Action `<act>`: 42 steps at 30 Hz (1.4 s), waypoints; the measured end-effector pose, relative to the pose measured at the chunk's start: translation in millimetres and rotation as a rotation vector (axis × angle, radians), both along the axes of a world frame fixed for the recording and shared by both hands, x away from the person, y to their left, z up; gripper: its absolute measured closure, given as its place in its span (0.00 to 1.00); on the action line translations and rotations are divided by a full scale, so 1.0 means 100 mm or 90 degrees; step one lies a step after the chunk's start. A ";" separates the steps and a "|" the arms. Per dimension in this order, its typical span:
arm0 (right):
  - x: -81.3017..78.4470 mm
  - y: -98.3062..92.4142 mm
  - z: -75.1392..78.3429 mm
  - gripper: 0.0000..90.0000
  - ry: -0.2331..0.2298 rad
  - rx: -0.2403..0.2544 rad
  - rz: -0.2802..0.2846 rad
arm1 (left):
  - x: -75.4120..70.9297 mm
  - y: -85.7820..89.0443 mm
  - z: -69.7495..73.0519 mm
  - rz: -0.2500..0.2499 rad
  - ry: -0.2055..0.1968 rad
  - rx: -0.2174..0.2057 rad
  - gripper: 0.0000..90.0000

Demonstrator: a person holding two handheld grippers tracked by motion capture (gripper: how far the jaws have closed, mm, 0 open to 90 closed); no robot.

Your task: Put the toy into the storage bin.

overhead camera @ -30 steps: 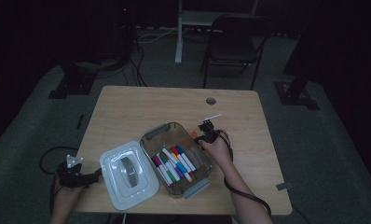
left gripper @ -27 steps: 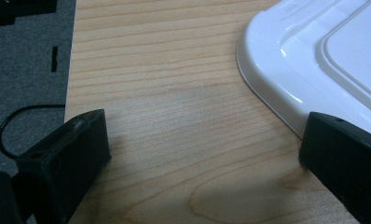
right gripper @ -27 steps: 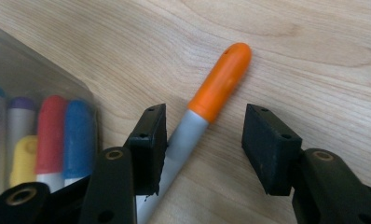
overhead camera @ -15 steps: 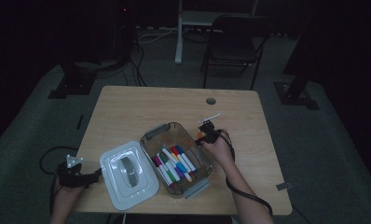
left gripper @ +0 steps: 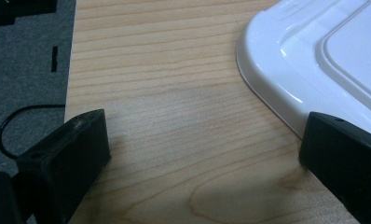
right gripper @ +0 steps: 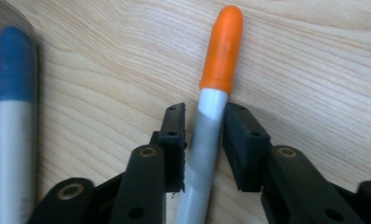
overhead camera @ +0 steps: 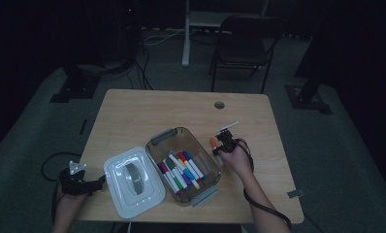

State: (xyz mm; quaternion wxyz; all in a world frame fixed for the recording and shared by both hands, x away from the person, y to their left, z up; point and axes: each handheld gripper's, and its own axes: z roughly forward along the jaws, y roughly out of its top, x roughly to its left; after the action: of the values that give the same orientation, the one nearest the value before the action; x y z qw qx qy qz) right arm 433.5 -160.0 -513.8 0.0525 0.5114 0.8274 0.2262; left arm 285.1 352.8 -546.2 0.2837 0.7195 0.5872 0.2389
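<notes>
The right tongs (right gripper: 201,135) sit low over the table (overhead camera: 147,111) with an orange-capped marker (right gripper: 216,84) between the two black jaws. The jaws have just been closing, and in the right gripper view both pads now flank the marker's grey-white barrel just below the cap, the left one against it and the right one at its edge, so the tongs are pinching the marker. The orange cap sticks out past the jaw tips, and the barrel runs back between the jaws toward the hand. The marker lies against the wooden table. In the high view the right tongs (overhead camera: 223,145) and the marker (overhead camera: 214,144) are just beside the clear box (overhead camera: 201,145), which holds a row of coloured markers (overhead camera: 180,169); two of these, red- and blue-capped, show behind the box wall to the left of the tongs.

The left tongs (left gripper: 197,154) are spread wide, with nothing but bare table between the jaws. The rounded corner of the white lid (left gripper: 295,70) lies just ahead of the right-hand jaw, near it. In the high view the left tongs (overhead camera: 91,184) rest at the table's edge, beside the lid (overhead camera: 133,182).
</notes>
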 end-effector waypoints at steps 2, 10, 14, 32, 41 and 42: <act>-0.01 -0.02 0.00 0.83 -0.003 -0.006 0.003 | 0.00 0.00 0.00 0.000 0.000 0.000 0.02; -0.05 -0.13 0.07 0.86 -0.005 0.025 -0.024 | 0.00 0.00 0.00 0.000 0.000 0.000 0.02; -0.09 -0.21 0.24 0.86 -0.002 0.049 -0.038 | 0.00 0.00 0.00 0.000 0.000 0.000 0.02; -0.45 -0.09 1.10 0.86 -0.065 0.148 -0.012 | 0.00 0.00 0.00 0.000 0.000 0.000 0.02; -0.61 0.29 1.43 0.86 -0.084 0.183 0.066 | 0.00 0.00 0.00 0.000 -0.001 0.000 0.02; -0.63 0.34 1.44 0.86 -0.082 0.184 0.074 | 0.00 0.00 0.00 0.000 -0.001 0.000 0.02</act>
State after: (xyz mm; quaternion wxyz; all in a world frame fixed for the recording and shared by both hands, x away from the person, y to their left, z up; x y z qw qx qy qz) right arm 370.4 -126.4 -369.8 0.0176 0.4492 0.8094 0.3778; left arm 285.3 352.9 -546.3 0.2838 0.7194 0.5869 0.2395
